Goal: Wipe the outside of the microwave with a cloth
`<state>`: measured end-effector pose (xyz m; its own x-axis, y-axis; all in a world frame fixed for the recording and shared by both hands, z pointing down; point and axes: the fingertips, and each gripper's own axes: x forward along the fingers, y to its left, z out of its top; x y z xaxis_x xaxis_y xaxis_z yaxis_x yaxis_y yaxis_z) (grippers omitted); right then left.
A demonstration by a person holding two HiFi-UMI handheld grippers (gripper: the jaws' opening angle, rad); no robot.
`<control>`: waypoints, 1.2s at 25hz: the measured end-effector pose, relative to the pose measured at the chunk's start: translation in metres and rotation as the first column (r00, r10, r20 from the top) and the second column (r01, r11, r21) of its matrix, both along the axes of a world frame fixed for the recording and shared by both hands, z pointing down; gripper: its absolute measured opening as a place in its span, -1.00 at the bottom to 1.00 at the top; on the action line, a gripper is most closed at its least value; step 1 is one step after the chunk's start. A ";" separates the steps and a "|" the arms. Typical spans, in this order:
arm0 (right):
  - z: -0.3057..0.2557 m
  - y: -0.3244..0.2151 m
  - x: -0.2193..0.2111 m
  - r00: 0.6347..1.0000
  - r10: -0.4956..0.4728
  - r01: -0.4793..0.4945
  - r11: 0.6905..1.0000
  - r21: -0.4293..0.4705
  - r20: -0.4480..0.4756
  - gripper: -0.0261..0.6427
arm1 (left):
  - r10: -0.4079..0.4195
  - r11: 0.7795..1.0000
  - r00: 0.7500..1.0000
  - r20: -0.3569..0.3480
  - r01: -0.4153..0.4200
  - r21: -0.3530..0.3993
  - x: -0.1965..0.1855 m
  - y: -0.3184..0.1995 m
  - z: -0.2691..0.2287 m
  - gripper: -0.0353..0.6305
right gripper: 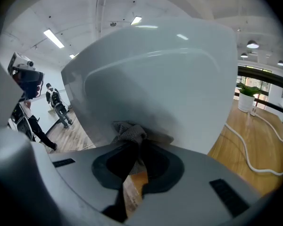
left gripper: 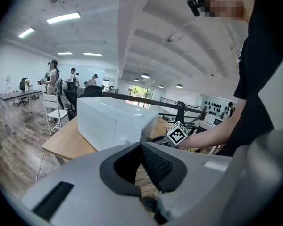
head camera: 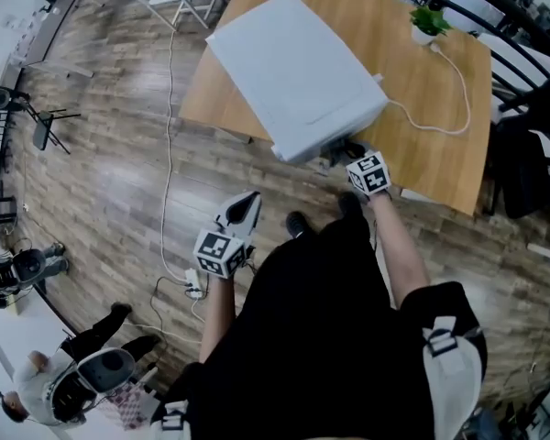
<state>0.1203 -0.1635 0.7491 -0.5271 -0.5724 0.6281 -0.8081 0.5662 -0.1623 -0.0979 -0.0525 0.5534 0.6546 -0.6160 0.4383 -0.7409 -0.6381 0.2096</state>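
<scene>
Your right gripper (right gripper: 136, 145) pinches the cloth (right gripper: 129, 131) against the microwave (head camera: 293, 71). Your left gripper (left gripper: 141, 146) has its jaws pressed together on nothing. A cable (right gripper: 242, 148) trails at two o'clock.

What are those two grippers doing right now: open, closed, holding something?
Left gripper: closed, holding nothing.
Right gripper: closed on the cloth, up against the microwave.

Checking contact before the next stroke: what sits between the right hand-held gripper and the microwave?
A grey cloth, pinched in the right hand-held gripper, bunches against the microwave; the right gripper view shows it.
</scene>
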 end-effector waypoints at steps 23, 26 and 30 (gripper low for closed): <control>0.014 -0.050 0.110 0.999 0.050 -0.050 0.999 -0.004 -0.011 -0.81 | -0.074 0.997 0.997 0.004 0.074 -0.002 0.080 -0.027 0.001 -0.89; 0.016 -0.054 0.116 0.999 0.033 -0.033 0.999 0.001 -0.020 -0.81 | -0.096 0.995 0.995 0.002 0.096 -0.001 0.085 -0.025 0.003 -0.89; 0.017 -0.053 0.117 0.999 -0.009 0.009 1.000 -0.011 -0.034 -0.81 | -0.128 0.992 0.992 0.001 0.128 0.002 0.088 -0.024 0.003 -0.89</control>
